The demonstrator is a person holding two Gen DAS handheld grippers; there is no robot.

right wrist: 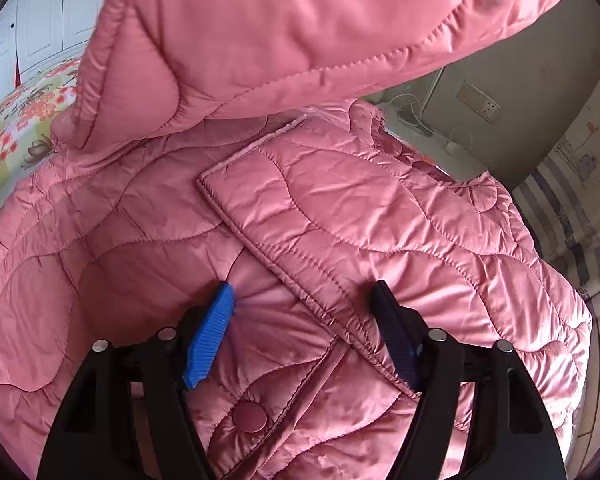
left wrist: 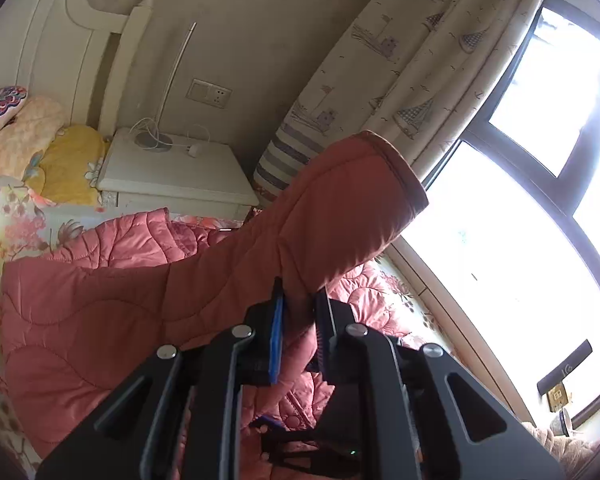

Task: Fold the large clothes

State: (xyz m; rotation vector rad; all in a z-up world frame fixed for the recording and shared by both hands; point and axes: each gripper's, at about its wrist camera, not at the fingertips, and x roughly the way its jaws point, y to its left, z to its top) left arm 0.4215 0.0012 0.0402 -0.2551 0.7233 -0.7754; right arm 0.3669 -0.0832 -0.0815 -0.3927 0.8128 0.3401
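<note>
The pink quilted padded jacket [right wrist: 380, 216] lies spread over the bed with the floral bedspread [right wrist: 16, 120], its front placket edge running diagonally across the body and a round pink snap button [right wrist: 250, 417] showing low on the front. The left hand-held gripper [left wrist: 298, 320] is pressed tight on the sleeve [left wrist: 332, 208] of that jacket, the fabric pinched between its blue pads [left wrist: 277, 332], and the sleeve is lifted off the bed so that its cuff [left wrist: 404, 168] stands up against the bright window [left wrist: 512, 216] and the sailboat-print curtain [left wrist: 400, 64]. In the right wrist view the raised sleeve hangs across the top of the scene above the jacket body. The right hand-held gripper [right wrist: 304, 296] is spread about halfway, its fingers pushed down into the jacket's front on either side of the placket edge, not pinching anything. Beyond the bed stands a white bedside cabinet [left wrist: 176, 176] with a lamp base and cables on it.
</note>
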